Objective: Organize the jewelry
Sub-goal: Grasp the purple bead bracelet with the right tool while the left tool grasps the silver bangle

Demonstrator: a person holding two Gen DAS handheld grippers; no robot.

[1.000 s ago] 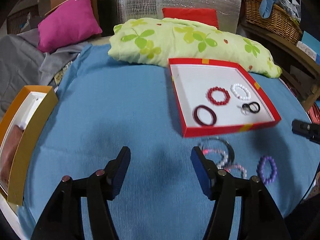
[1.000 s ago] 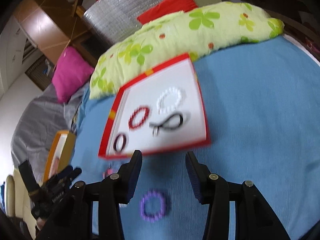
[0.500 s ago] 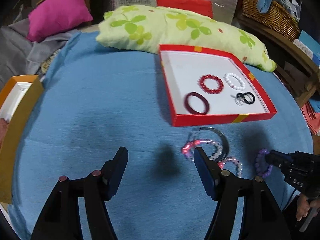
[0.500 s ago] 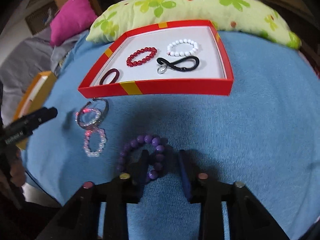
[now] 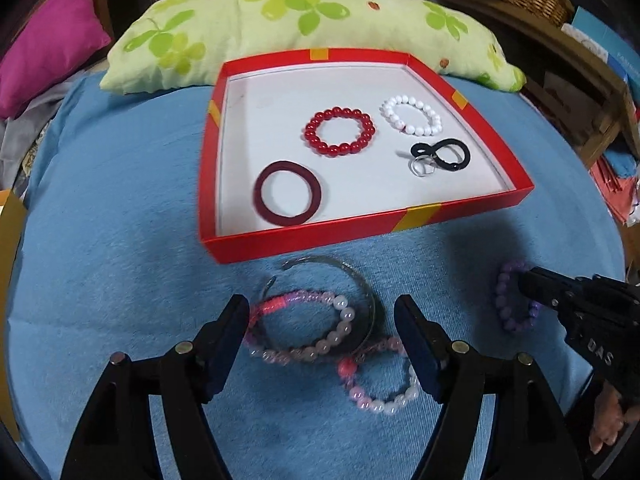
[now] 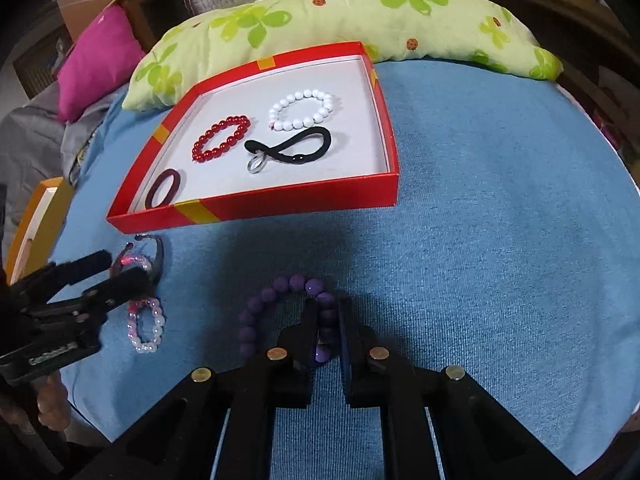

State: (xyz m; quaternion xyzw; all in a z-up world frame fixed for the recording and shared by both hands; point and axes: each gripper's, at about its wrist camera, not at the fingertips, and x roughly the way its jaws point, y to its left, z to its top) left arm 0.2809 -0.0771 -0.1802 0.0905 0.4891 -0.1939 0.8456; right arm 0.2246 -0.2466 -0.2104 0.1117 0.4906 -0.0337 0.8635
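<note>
The right hand-held gripper (image 6: 325,330) pinches the purple bracelet (image 6: 256,312) near the red box (image 6: 280,200), which lies straight ahead, while the left hand-held gripper (image 5: 322,326) gapes empty.

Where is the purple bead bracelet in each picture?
Left wrist view: the purple bead bracelet is at the far right on the blue cloth, partly behind the right gripper.
Right wrist view: it is low in the middle, with the right gripper's fingers closed on its right side.
Shared landmark: the red box, which lies just beyond the bracelet in both views.
</note>
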